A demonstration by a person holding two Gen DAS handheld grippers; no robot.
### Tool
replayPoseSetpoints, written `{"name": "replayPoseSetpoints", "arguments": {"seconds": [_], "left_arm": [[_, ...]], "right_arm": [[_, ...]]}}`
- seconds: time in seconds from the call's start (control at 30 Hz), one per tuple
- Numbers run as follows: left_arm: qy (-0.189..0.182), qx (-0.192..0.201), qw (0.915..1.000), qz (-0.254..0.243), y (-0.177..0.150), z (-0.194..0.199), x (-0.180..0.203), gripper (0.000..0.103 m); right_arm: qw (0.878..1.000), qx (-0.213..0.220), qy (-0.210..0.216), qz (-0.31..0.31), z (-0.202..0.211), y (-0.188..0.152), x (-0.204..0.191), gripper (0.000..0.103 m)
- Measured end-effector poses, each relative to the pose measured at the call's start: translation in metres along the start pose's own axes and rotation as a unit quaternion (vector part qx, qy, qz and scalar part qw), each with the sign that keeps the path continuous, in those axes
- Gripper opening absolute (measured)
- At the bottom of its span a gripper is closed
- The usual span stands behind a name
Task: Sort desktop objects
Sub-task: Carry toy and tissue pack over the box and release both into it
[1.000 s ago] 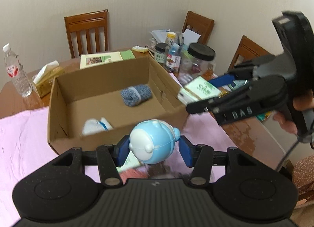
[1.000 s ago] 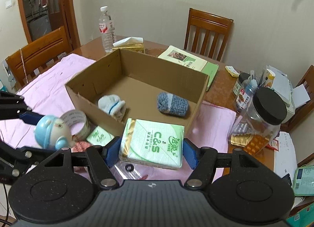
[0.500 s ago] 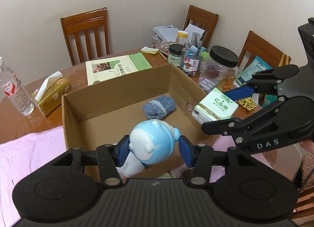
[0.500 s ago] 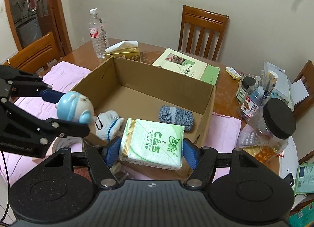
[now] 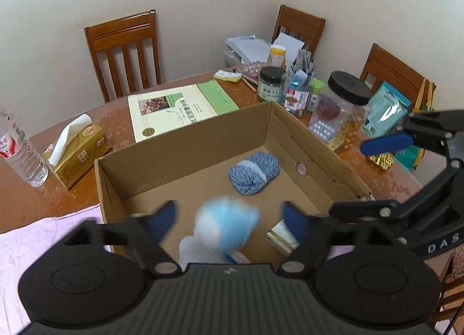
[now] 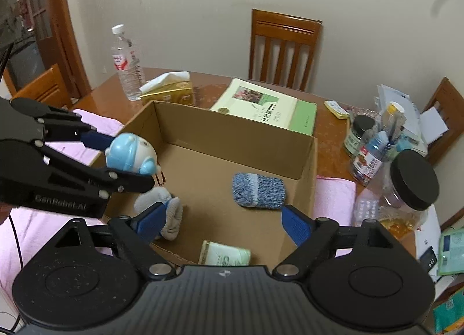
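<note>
Two tools opening over the cardboard box (image 6: 304, 158): left tool (image 5: 227, 216) around blurred blue toy (image 5: 226, 226), right tool (image 6: 223, 220) empty.

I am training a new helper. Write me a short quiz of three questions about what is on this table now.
1. True or false: the green soft tissue pack lies inside the brown cardboard box.
2. Choose one: the lid of the clear plastic jar is A) black, B) red, C) white.
3. Fill the gap: the blue-and-white knitted roll lies ___ the box.

Key: 1 true; 2 A; 3 inside.
</note>
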State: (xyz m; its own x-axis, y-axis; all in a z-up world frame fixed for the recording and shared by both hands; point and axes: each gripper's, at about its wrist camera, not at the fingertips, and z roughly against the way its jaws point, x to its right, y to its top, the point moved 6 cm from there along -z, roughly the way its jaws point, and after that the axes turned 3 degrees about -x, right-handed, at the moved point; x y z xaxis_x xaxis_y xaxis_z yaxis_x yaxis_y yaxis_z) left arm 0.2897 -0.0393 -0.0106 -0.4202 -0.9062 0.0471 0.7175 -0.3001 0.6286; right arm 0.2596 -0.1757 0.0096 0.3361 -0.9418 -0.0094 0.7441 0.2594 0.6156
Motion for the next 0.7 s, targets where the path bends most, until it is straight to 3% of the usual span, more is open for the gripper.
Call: {"name": "replayPoseSetpoints", "arguments": {"seconds": [0.47, 0.7], "left_arm": [[-0.011, 0.003, 0.9998, -0.019, -0.011, 0.015, -0.002, 0.092], [0.008, 0.014, 0.9998, -0.007, -0.026, 0.041, -0.001, 0.094]], "right_arm": [[0.999, 0.004, -0.032, -0.026, 0.017, -0.010, -0.004, 0.100], [0.998, 0.017, -0.039, -0.054, 0.026, -0.031, -0.015, 0.103]]}}
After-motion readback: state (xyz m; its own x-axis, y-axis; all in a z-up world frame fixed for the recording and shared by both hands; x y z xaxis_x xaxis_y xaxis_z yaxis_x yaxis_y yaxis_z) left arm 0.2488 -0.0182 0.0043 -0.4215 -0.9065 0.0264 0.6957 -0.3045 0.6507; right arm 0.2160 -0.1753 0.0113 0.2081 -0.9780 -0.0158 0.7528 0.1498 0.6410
